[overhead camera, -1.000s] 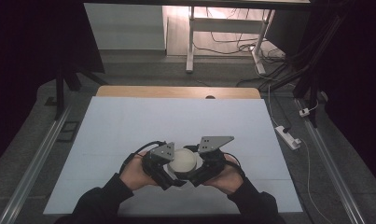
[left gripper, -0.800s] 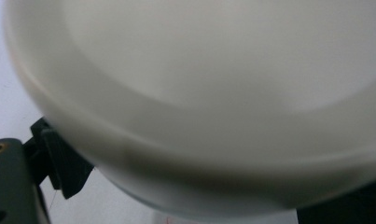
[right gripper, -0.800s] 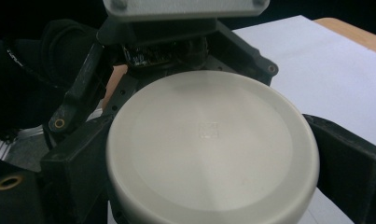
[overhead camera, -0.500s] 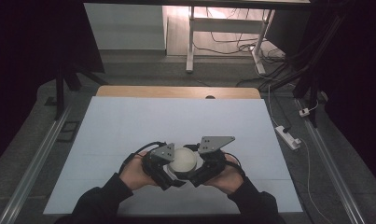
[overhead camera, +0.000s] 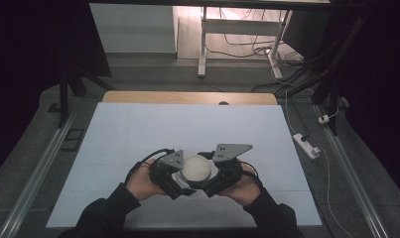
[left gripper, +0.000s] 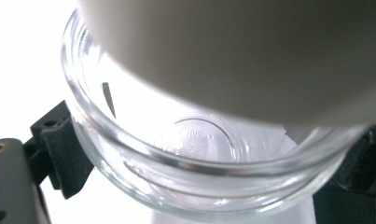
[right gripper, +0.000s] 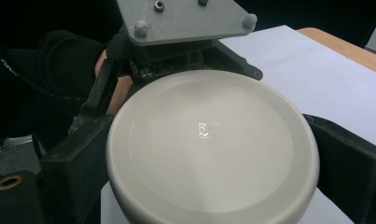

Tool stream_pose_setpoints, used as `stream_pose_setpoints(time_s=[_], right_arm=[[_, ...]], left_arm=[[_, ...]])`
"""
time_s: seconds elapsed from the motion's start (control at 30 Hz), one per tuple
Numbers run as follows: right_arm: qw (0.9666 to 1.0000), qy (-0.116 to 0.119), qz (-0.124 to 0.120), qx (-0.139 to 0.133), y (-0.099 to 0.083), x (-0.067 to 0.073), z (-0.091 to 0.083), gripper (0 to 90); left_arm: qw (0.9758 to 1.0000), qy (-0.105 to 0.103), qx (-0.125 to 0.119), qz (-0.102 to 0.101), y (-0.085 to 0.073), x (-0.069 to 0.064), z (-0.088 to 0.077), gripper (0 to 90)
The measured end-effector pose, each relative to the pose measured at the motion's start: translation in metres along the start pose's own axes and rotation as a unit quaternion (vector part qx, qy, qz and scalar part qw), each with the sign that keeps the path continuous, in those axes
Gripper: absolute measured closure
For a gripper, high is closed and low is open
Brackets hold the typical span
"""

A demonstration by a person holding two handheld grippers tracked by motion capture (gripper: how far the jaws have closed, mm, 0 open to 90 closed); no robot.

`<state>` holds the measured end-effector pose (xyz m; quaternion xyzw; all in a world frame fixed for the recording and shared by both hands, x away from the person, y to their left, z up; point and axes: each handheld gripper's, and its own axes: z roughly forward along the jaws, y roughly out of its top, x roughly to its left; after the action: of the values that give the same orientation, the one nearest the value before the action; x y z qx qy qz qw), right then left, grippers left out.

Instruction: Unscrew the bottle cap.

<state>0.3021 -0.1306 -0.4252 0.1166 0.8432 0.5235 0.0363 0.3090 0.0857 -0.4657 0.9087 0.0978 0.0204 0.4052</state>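
Two handheld grippers meet over a glass jar and its white lid near the front of a white table.

The left gripper (overhead camera: 180,173) clamps the clear glass jar (left gripper: 190,163) between its black jaws. The right gripper (overhead camera: 212,176) grips the round white lid (right gripper: 209,144) by its sides, tilted over the jar's open mouth. The table (overhead camera: 187,124) is white with a wooden far edge.
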Motion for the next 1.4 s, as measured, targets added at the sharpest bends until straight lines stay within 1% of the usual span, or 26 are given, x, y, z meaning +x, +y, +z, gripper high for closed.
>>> stream_pose_setpoints(time_s=[0.33, 0.53, 0.63, 0.77, 0.97, 1.13, 1.37, 1.4], right_arm=[[1.0, -0.005, -0.001, -0.001, 0.0, 0.001, -0.004, 7.2], [1.0, -0.009, 0.002, -0.004, -0.001, 0.002, -0.007, 7.2], [0.9999, -0.011, 0.001, -0.004, -0.001, 0.003, -0.008, 7.2], [0.9999, -0.013, 0.001, -0.004, -0.001, 0.004, -0.009, 7.2], [0.9998, -0.021, 0.003, -0.004, -0.004, 0.007, -0.01, 7.2], [0.9997, -0.025, 0.002, -0.001, -0.007, 0.009, -0.009, 7.2], [0.9996, -0.027, -0.001, 0.007, -0.013, 0.013, -0.005, 7.2], [0.9996, -0.026, -0.001, 0.007, -0.015, 0.014, -0.004, 7.2]], left_arm=[[0.9998, 0.013, 0.0, -0.014, -0.005, 0.008, -0.002, 7.6], [0.9992, 0.026, 0.001, -0.031, -0.009, 0.015, -0.004, 7.5], [0.9986, 0.033, -0.001, -0.042, -0.011, 0.019, -0.006, 7.6], [0.9977, 0.043, -0.003, -0.053, -0.012, 0.024, -0.008, 7.5], [0.9964, 0.057, 0.0, -0.063, -0.012, 0.031, -0.01, 7.6], [0.9947, 0.07, -0.004, -0.076, -0.011, 0.038, -0.011, 7.5], [0.993, 0.082, -0.009, -0.085, -0.011, 0.046, -0.013, 7.6], [0.9925, 0.082, -0.014, -0.09, -0.01, 0.046, -0.012, 7.6]])
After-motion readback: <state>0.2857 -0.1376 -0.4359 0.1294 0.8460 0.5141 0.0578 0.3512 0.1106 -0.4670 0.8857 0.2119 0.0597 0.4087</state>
